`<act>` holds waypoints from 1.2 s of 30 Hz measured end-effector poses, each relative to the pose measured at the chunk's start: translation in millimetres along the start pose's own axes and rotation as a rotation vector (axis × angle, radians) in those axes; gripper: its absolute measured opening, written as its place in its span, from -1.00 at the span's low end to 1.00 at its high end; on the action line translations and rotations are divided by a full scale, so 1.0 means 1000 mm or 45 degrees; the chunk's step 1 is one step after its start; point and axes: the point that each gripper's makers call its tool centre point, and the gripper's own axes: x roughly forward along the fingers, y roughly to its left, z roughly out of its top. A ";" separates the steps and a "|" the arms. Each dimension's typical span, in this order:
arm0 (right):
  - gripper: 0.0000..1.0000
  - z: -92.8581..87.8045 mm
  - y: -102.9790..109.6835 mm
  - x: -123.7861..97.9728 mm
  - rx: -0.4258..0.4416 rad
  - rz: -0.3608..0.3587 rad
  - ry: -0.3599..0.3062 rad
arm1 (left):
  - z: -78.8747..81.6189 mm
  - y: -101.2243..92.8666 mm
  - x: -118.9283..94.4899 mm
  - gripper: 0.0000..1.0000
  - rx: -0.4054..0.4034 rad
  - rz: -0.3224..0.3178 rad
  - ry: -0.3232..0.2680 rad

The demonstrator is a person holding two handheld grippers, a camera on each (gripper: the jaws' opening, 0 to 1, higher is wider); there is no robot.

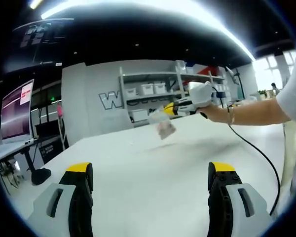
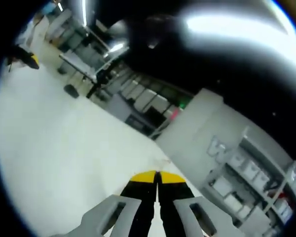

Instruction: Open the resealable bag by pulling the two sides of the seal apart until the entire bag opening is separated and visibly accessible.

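Left tool (image 1: 150, 185) agape; bag (image 1: 163, 124) aloft.

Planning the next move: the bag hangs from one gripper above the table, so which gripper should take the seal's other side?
Left, probably: the left gripper is open, while the right gripper is shut holding the bag.

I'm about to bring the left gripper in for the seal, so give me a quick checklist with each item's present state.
1. Right gripper has the bag: ok, it holds the bag up above the table in the left gripper view.
2. Right jaws closed: ok, the right gripper view shows its tips together.
3. Left gripper open and free: ok, jaws wide apart, nothing between them.
4. Left gripper at the bag: not ok, the bag is well ahead of it.
5. Seal separated: cannot tell, the bag is too small and blurred.
6. Cable away from the bag: ok.
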 end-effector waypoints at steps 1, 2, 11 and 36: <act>-1.00 0.000 0.000 -0.001 -0.001 -0.001 -0.001 | 0.000 -0.001 0.000 0.91 -0.001 -0.002 0.001; -1.00 0.001 0.000 -0.002 0.000 -0.001 -0.002 | 0.000 -0.001 0.000 0.91 -0.001 -0.003 0.001; -1.00 0.002 0.005 -0.014 0.008 -0.006 -0.006 | 0.001 -0.001 0.000 0.91 0.001 -0.002 -0.002; -1.00 -0.004 0.000 -0.027 0.008 -0.021 -0.014 | 0.000 -0.004 0.001 0.91 0.000 -0.012 -0.002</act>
